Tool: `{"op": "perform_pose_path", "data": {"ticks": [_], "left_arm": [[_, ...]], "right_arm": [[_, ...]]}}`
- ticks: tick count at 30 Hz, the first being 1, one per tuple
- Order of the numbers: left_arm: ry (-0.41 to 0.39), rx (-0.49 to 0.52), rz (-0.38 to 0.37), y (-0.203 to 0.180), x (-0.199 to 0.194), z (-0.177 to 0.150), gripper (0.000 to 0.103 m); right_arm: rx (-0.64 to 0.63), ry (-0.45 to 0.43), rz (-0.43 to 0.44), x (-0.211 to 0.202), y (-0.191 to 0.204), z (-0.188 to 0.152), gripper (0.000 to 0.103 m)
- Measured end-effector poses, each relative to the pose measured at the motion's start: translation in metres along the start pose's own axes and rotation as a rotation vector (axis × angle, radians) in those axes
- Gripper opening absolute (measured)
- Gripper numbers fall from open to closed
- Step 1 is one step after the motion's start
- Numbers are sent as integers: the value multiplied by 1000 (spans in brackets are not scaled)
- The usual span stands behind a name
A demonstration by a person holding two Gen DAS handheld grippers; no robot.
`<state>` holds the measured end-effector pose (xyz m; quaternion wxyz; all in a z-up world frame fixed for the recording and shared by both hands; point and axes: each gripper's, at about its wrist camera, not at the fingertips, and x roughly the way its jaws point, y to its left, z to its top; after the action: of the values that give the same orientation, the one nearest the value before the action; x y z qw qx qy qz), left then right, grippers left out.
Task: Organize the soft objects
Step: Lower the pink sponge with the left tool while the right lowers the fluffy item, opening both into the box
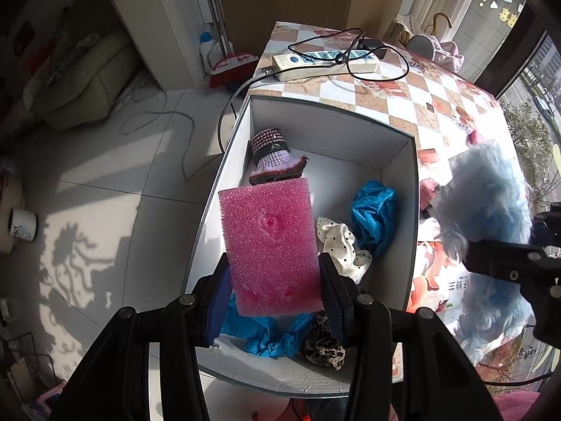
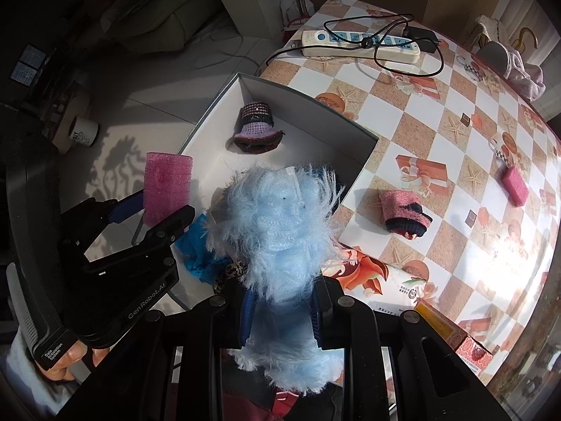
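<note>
Our left hand-held gripper (image 1: pixel 275 277) pinches the pink sponge (image 1: pixel 270 249) by its near end, one finger on each side. The sponge feels light and squishy, so we hold it softly and low down, where the fingers already sit. It sticks out over the white box (image 1: pixel 403 210), a bit above the things inside.

Our right hand-held gripper (image 2: pixel 280 312) squeezes the fluffy blue thing (image 2: pixel 280 231) around its lower part. It is very soft and light, and the long fuzz could slip, so we grab the thick middle and not the loose hairs. It hangs over the bench (image 2: pixel 455 112), just beside the right wall of the box.

Right under the left hand-held gripper lie the blue crinkly cloth (image 1: pixel 373 217), the spotted white cloth (image 1: pixel 342 245) and a leopard-print scrunchie (image 1: pixel 324 347). They are floppy, so we would pinch a bunched-up fold.

Farther ahead of the left hand-held gripper, at the back of the box, rests the knitted purple bootie (image 1: pixel 277 159). It looks soft but keeps its shape.

Out on the bench, ahead and to the right of the right hand-held gripper, lie a pink knitted bootie (image 2: pixel 405 215) and a small pink sponge (image 2: pixel 515 184). Farthest away sits the power strip (image 2: pixel 361 47).
</note>
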<state>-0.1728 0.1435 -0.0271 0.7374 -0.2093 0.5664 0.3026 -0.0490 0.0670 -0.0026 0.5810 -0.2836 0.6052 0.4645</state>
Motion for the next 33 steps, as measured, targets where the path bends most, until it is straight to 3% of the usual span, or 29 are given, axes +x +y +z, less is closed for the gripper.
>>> {"op": "perform_pose_path", "data": {"ticks": [23, 26, 28, 29, 31, 32, 33], "left_arm": [[28, -15, -30, -3, 14, 19, 52], [30, -22, -35, -2, 15, 20, 63], [21, -26, -28, -1, 14, 20, 79], [19, -27, -25, -1, 14, 20, 80], [40, -43, -37, 0, 16, 20, 80], [63, -60, -57, 2, 19, 21, 80], [84, -77, -79, 4, 21, 21, 80]], "right_arm": [[21, -19, 6, 21, 6, 52, 27], [28, -26, 6, 23, 5, 57, 27], [31, -22, 13, 25, 5, 60, 28], [34, -20, 18, 26, 5, 61, 30], [44, -20, 15, 27, 3, 63, 48], [55, -27, 13, 25, 1, 63, 67], [67, -40, 14, 23, -1, 63, 79]]}}
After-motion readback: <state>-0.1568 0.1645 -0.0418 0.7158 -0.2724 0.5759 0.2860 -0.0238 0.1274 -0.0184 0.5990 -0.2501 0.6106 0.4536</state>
